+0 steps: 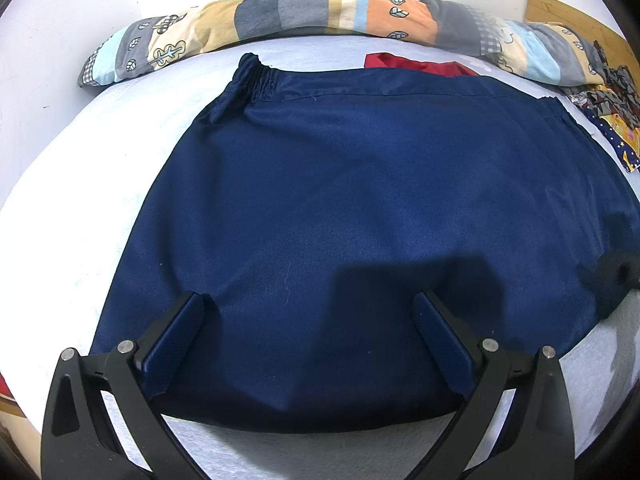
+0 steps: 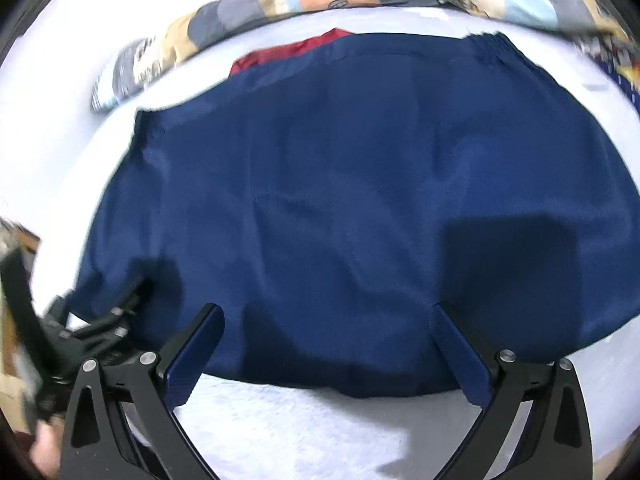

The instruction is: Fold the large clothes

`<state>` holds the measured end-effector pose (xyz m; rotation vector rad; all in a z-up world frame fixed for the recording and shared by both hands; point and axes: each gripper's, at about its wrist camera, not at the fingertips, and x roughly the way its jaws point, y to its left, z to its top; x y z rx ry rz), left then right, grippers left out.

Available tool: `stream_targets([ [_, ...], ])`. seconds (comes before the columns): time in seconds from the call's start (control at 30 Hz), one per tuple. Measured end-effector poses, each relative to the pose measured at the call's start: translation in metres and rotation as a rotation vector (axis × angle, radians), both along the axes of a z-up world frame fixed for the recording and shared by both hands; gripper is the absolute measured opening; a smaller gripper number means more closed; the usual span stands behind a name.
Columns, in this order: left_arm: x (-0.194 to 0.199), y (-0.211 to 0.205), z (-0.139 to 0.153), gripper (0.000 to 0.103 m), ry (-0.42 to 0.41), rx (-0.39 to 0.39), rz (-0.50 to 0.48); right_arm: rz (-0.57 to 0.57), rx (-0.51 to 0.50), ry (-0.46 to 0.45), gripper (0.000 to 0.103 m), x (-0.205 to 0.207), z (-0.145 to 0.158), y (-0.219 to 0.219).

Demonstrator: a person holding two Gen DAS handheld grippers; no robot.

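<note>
One navy garment (image 1: 360, 208), one red garment (image 1: 416, 65), one patchwork quilt (image 1: 320, 12).

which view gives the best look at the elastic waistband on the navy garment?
Left wrist: the gathered waistband is sharp at the navy garment's far left corner. Right wrist shows it far right, motion-blurred.

Patchwork quilt (image 1: 320, 12), red cloth (image 1: 416, 66), patterned fabrics (image 1: 612, 112) on white bedsheet (image 1: 100, 152).
</note>
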<state>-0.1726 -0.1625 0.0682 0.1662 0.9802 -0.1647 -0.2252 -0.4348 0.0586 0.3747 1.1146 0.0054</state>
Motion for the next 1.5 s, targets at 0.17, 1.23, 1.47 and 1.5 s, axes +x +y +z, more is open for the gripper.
stream_targets([
  [0.17,0.000,0.000,0.001,0.103,-0.004,0.001,0.001,-0.137,0.186,-0.054,0.093,-0.019,0.013,-0.052],
  [1.23,0.000,0.001,0.000,0.103,-0.023,-0.009,0.005,-0.578,0.489,-0.129,0.029,-0.031,-0.044,-0.219],
  [1.47,0.000,0.002,0.015,0.103,-0.005,-0.096,0.005,-0.466,0.384,-0.285,0.007,-0.032,0.018,-0.187],
  [1.5,-0.002,0.001,0.022,0.103,-0.012,-0.122,0.004,-0.454,0.376,-0.300,0.007,-0.032,0.025,-0.182],
])
